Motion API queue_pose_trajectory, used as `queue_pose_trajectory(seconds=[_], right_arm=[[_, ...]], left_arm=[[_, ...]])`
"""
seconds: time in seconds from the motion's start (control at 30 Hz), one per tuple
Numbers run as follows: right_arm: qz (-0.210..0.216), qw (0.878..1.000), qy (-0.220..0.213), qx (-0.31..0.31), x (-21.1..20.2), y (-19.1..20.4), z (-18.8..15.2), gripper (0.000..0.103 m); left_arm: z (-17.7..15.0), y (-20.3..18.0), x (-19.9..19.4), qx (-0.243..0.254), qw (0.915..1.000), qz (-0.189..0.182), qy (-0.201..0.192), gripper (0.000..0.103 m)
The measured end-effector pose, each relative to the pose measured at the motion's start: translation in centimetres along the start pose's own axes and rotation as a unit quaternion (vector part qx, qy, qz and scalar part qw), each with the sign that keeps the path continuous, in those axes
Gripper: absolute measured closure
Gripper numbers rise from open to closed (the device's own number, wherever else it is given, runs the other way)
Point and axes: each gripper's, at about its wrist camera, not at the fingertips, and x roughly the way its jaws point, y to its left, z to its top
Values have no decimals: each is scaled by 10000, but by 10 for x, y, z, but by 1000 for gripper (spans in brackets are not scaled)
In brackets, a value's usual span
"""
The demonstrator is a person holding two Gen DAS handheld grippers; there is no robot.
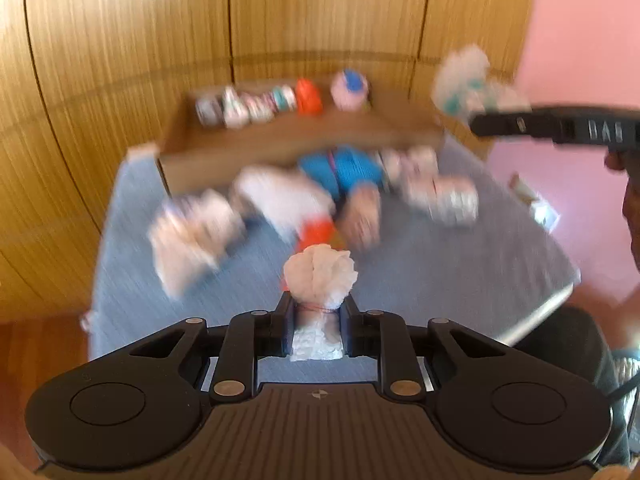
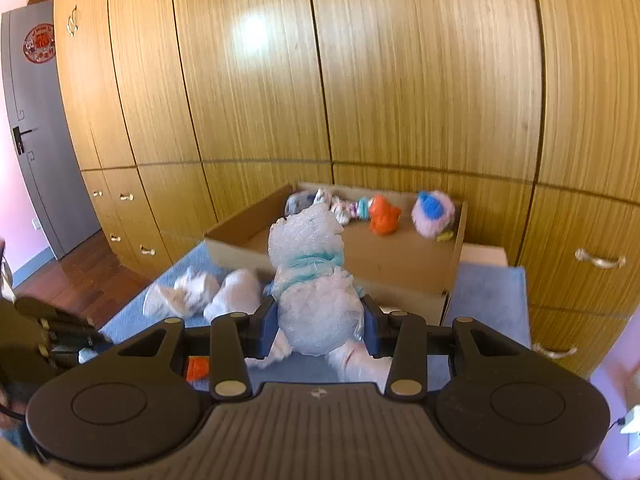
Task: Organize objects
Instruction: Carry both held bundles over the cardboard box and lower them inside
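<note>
Left hand-held gripper [image 1: 316,312] nearest cam, clamped on a white crumpled bundle [image 1: 320,276] over the blue mat [image 1: 420,280]. Right hand-held gripper [image 2: 320,320] is closed on a bubbly white bundle w/ teal band [image 2: 310,276], raised before the wooden tray [image 2: 400,264]. Step in hand, prob.: carry both to tray. Next: reach past the near wall and place beside the row of sorted items [image 2: 344,208] at the back; more bundles [image 1: 192,232] wait on the mat.
</note>
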Motion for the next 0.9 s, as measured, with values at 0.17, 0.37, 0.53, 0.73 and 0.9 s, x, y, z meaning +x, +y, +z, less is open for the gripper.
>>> queue_pose_trajectory(seconds=[0.17, 0.37, 0.53, 0.73, 0.9], right_arm=[[34, 9996, -188, -213, 0, -4, 39, 64], [198, 9992, -142, -311, 41, -10, 93, 64], [211, 9985, 265, -438, 114, -6, 113, 64], [149, 9939, 767, -779, 197, 3, 102, 64], [100, 9918, 1010, -782, 236, -6, 92, 64]], left_arm=[[69, 48, -7, 108, 9988, 220, -428, 75], [158, 95, 36, -8, 9988, 230, -438, 75], [187, 100, 103, 52, 9991, 394, -168, 75], [186, 114, 161, -150, 9987, 437, 227, 75], [179, 119, 186, -52, 9985, 424, 352, 75]])
